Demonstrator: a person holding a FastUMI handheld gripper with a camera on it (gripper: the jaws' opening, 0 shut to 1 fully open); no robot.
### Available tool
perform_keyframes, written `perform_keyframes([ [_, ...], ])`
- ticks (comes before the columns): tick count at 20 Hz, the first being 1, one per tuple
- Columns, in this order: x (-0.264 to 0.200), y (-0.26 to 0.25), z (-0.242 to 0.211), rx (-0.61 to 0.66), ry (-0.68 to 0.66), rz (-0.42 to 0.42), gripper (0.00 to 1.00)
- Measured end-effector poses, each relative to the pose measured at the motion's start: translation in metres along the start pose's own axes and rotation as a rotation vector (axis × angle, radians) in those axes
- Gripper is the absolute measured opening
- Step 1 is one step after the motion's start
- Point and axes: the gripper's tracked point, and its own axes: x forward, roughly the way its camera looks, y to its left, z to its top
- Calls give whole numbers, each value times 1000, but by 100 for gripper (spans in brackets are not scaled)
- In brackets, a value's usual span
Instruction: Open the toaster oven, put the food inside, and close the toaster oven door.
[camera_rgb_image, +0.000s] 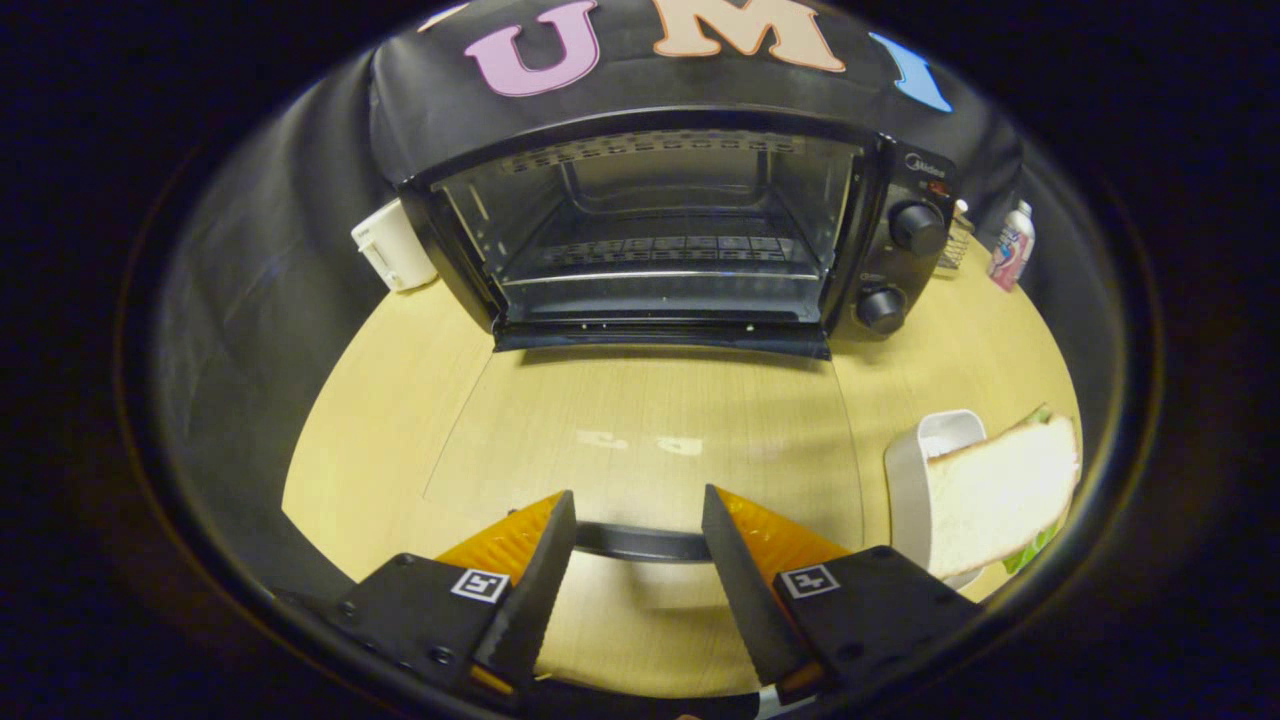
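— Up close? Fingers (637, 520) spread, straddling the handle (640, 543) of the lowered glass door (650, 440), not pinching it.
— Just right? Sandwich (1000, 495) on a white plate (910, 480).
— Beyond, on the surface (390, 400)? Toaster oven (680, 230) gaping open — rack bare.

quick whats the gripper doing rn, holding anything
Gripper: open, gripping nothing; its fingers straddle the handle of the opened oven door without pressing on it.
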Motion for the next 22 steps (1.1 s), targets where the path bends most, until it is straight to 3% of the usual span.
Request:
perform_keyframes([
  [9,6,-2,1,2,-13,26,83],
  [14,-13,-4,10,60,-27,80,83],
  [18,-55,-40,29,64,-52,67,83],
  [22,-98,-108,41,91,-19,47,83],
])
